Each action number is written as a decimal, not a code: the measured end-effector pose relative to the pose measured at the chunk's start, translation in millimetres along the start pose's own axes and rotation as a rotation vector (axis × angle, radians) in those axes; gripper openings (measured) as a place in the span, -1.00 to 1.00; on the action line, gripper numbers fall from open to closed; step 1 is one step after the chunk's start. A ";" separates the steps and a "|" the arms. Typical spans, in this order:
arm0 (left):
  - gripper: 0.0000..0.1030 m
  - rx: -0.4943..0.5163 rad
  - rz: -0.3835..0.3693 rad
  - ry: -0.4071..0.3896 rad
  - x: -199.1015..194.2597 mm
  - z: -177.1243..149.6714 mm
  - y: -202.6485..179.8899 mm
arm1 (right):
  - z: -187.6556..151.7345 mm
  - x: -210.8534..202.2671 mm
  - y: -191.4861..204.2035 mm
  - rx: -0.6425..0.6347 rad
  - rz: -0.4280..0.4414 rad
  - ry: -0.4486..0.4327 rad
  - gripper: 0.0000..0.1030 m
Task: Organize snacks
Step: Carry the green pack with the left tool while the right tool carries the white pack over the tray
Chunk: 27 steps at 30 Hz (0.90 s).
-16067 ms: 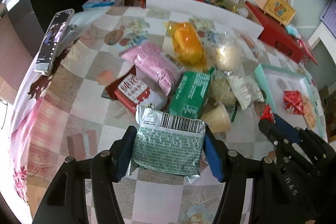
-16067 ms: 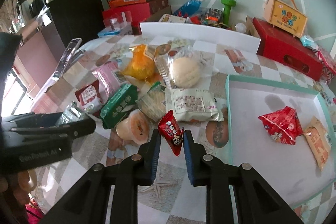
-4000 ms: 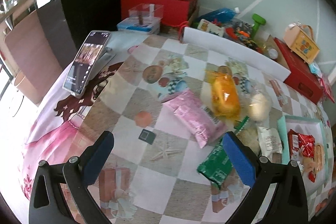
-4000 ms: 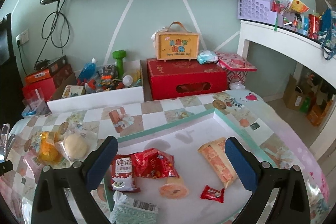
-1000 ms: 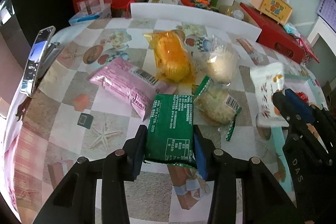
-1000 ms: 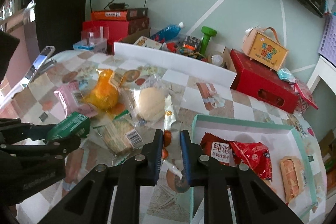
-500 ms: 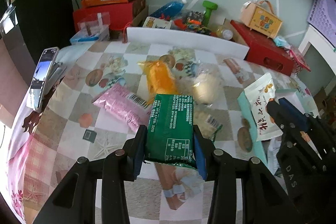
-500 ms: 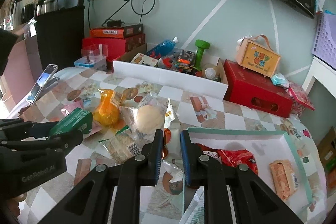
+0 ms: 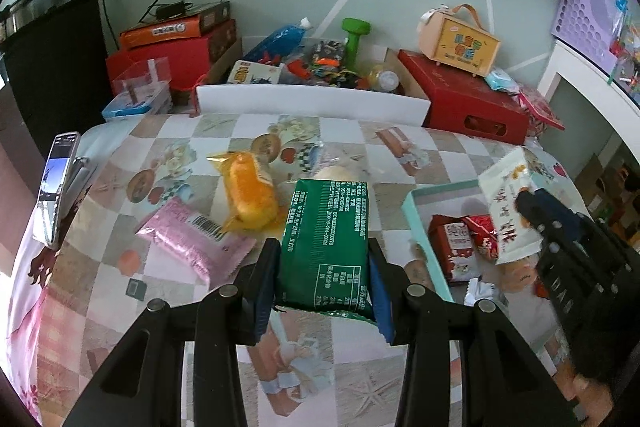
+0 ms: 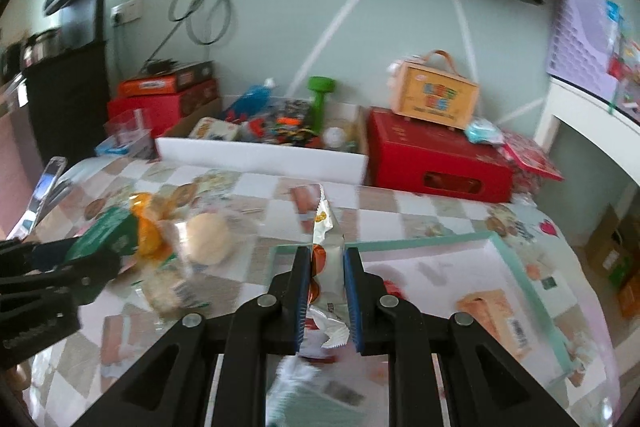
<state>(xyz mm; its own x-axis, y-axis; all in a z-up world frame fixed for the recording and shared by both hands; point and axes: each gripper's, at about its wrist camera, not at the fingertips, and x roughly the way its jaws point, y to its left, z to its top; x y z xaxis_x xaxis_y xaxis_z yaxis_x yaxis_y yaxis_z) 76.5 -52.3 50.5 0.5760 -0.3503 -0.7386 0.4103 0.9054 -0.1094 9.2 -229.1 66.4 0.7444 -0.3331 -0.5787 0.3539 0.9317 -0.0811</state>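
My left gripper (image 9: 325,255) is shut on a green snack packet (image 9: 326,239) and holds it above the table; the packet also shows in the right wrist view (image 10: 106,233). My right gripper (image 10: 326,267) is shut on a white snack packet (image 10: 326,243), held over the near edge of the teal-rimmed tray (image 10: 532,287). In the left wrist view the white packet (image 9: 510,211) hangs over the tray (image 9: 414,211), which holds several snacks. On the table lie a pink packet (image 9: 194,241), an orange bun (image 9: 250,193) and a pale bun (image 10: 206,231).
A phone (image 9: 56,183) leans on a stand at the table's left edge. A white box wall (image 9: 312,103), a red box (image 9: 468,107) and other clutter stand behind the table. A white shelf (image 10: 592,115) is at the right.
Both grippers have risen and moved right with their packets. The white packet is now over the tray. The right view is blurred by motion.
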 end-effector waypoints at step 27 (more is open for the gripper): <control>-0.16 0.274 -0.126 0.031 27.3 -18.0 -129.8 | -17.5 -1.5 -123.4 0.232 -0.225 0.042 -0.64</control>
<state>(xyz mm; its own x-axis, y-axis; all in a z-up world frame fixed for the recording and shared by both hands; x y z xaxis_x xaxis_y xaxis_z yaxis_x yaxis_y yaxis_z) 26.3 -175.0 32.5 0.4885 -0.4446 -0.7508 0.6549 0.7554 -0.0212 -45.5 -341.1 63.1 0.6104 -0.5162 -0.6008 0.6303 0.7759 -0.0263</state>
